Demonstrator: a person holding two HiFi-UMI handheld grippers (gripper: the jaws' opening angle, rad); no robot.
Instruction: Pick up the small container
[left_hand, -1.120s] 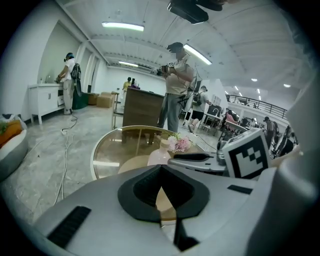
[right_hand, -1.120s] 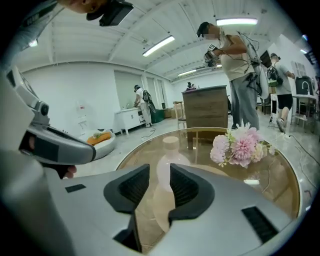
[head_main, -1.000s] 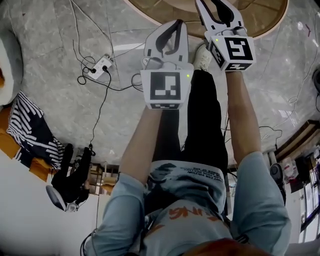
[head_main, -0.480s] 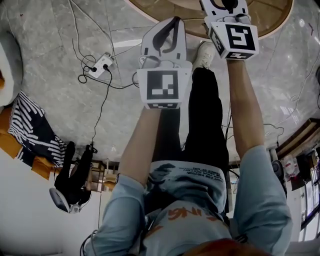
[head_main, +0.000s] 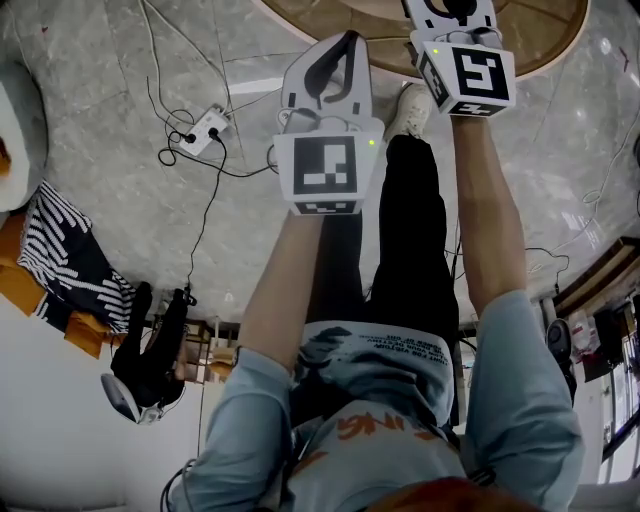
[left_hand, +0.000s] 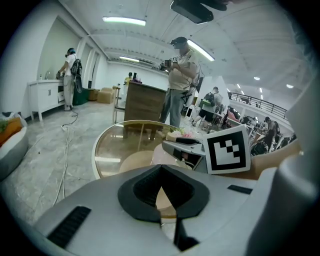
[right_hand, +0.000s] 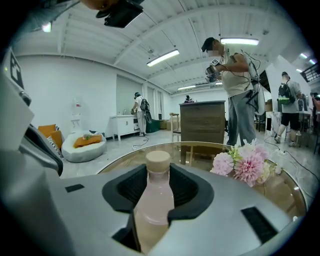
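Head view: round glass table (head_main: 535, 40), marble floor (head_main: 90, 110), cables (head_main: 204, 205).

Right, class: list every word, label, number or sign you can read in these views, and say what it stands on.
Shirt, white print: too small and blurred to read.
Shirt, orange letters: partly hidden, unreadable.
Marker cubes: black-and-white square patterns only, no words or numbers.
Bottle: no label shows.
Nothing here can be quoted.
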